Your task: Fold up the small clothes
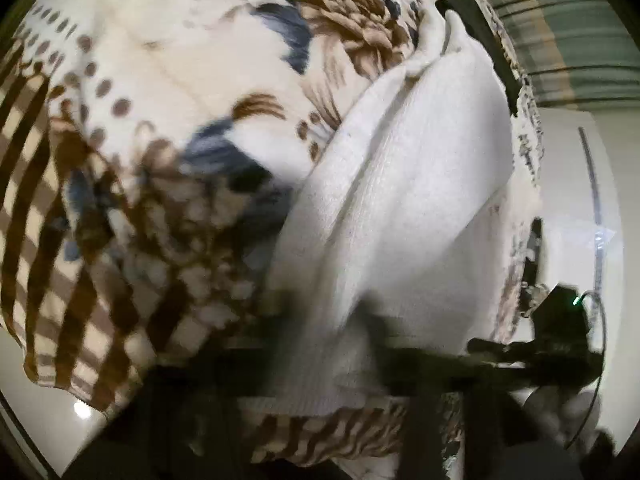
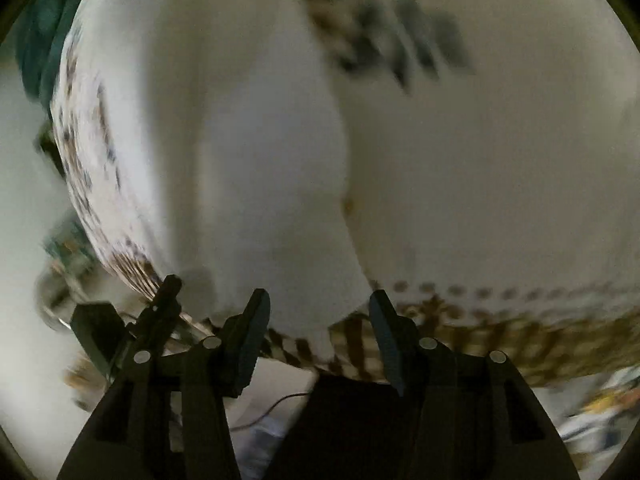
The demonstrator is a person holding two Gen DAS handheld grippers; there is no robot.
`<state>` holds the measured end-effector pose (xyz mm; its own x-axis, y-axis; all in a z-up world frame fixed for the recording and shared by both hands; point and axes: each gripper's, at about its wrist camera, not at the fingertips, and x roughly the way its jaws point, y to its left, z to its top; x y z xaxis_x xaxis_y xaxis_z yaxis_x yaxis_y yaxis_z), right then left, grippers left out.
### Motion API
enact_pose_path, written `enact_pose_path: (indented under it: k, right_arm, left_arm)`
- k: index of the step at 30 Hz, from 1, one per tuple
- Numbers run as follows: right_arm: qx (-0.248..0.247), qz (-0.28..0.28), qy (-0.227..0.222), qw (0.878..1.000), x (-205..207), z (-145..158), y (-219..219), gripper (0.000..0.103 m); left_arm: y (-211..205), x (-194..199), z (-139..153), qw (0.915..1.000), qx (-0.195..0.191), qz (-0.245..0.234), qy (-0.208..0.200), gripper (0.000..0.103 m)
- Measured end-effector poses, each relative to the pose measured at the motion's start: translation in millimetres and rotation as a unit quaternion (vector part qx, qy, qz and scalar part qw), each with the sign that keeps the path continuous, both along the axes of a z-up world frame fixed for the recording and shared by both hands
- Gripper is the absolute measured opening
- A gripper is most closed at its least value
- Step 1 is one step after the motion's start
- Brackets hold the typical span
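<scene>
A white knitted garment [image 1: 420, 184] lies in long folds on a floral blanket [image 1: 152, 80]. In the left wrist view my left gripper [image 1: 340, 336] is a dark blur at the garment's near end, and its jaws cannot be made out. In the right wrist view the same white garment [image 2: 260, 168] fills the middle. My right gripper [image 2: 316, 312] is open, its two dark fingers [image 2: 252, 332] standing either side of the garment's near edge, with nothing held. The other gripper [image 2: 160, 304] shows at lower left there.
The blanket has brown stripes [image 1: 48, 208] along its near edge and hangs over the bed's edge. The right gripper's body [image 1: 560, 328] with a green light sits at lower right in the left view. A green striped curtain [image 1: 568, 32] hangs behind. Pale floor [image 2: 24, 208] lies left.
</scene>
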<state>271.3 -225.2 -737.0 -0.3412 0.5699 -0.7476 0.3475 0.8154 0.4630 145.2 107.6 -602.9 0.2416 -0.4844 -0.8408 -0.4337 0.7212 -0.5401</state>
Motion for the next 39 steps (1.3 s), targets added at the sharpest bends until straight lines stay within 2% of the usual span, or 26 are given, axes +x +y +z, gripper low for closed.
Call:
enact_pose_path:
  k: [1, 2, 5, 10, 12, 13, 15, 16, 17, 19, 21, 22, 23, 24, 26, 31, 35, 37, 39]
  right_arm:
    - [0.011, -0.028, -0.002, 1.000, -8, -5, -5, 0.021]
    - [0.017, -0.050, -0.006, 0.999, -17, -8, -9, 0.000]
    - [-0.001, -0.064, -0.025, 0.998, -38, 2, -20, 0.000]
    - [-0.040, -0.037, -0.027, 0.998, -84, 19, -37, 0.000]
    - [-0.030, -0.032, -0.029, 0.999, -96, 21, -43, 0.000]
    - [-0.015, -0.037, -0.034, 0.999, -99, 22, -46, 0.000]
    - [0.027, -0.075, -0.020, 0.997, -103, 14, -54, 0.001]
    - [0.040, -0.094, -0.011, 0.995, -102, 8, -65, 0.014]
    - [0.050, -0.114, -0.006, 0.992, -101, 3, -70, 0.038]
    - [0.067, -0.160, -0.005, 0.985, -96, -6, -74, 0.055]
    - [0.088, -0.198, 0.004, 0.976, -95, -18, -74, 0.055]
    - [0.097, -0.202, 0.002, 0.975, -94, -22, -69, 0.052]
    - [0.079, -0.192, -0.006, 0.978, -94, -21, -65, 0.009]
    - [0.070, -0.187, -0.012, 0.980, -96, -19, -63, 0.006]
    - [0.044, -0.170, -0.027, 0.984, -106, -6, -60, 0.005]
    - [-0.010, -0.129, -0.022, 0.991, -148, 26, -62, 0.003]
    - [-0.043, -0.076, -0.031, 0.996, -178, 53, -60, 0.003]
    - [-0.052, -0.058, -0.031, 0.996, -182, 58, -46, 0.003]
    - [-0.061, -0.050, -0.023, 0.997, -181, 52, -13, 0.003]
  left_arm:
    - [-1, -1, 2, 0.9999, 0.003, 0.011, -0.003, 0.007]
    - [0, -3, 5, 0.9998, 0.006, 0.017, -0.006, 0.007]
    - [4, -18, 26, 0.9985, 0.021, 0.044, -0.024, 0.006]
    - [4, -33, 48, 0.9977, 0.005, 0.057, -0.038, 0.006]
    - [2, -33, 50, 0.9979, 0.007, 0.054, -0.037, 0.005]
    - [2, -32, 49, 0.9980, 0.020, 0.048, -0.036, 0.005]
    - [5, -31, 41, 0.9979, 0.021, 0.054, -0.031, 0.005]
    - [7, -30, 38, 0.9978, 0.018, 0.058, -0.028, 0.005]
    - [8, -28, 35, 0.9976, 0.018, 0.060, -0.028, 0.005]
    - [9, -25, 32, 0.9978, 0.022, 0.055, -0.029, 0.005]
    - [9, -23, 30, 0.9978, 0.020, 0.055, -0.029, 0.005]
    - [8, -22, 29, 0.9979, 0.020, 0.053, -0.029, 0.005]
    - [8, -23, 30, 0.9980, 0.022, 0.051, -0.029, 0.005]
    - [7, -23, 30, 0.9980, 0.023, 0.051, -0.029, 0.005]
    - [9, -25, 30, 0.9979, 0.021, 0.054, -0.029, 0.005]
    - [8, -34, 34, 0.9977, 0.010, 0.060, -0.030, 0.005]
    - [7, -38, 31, 0.9980, 0.012, 0.057, -0.024, 0.005]
    - [11, -38, 24, 0.9980, 0.018, 0.059, -0.017, 0.005]
    - [17, -37, 13, 0.9979, 0.027, 0.059, -0.007, 0.005]
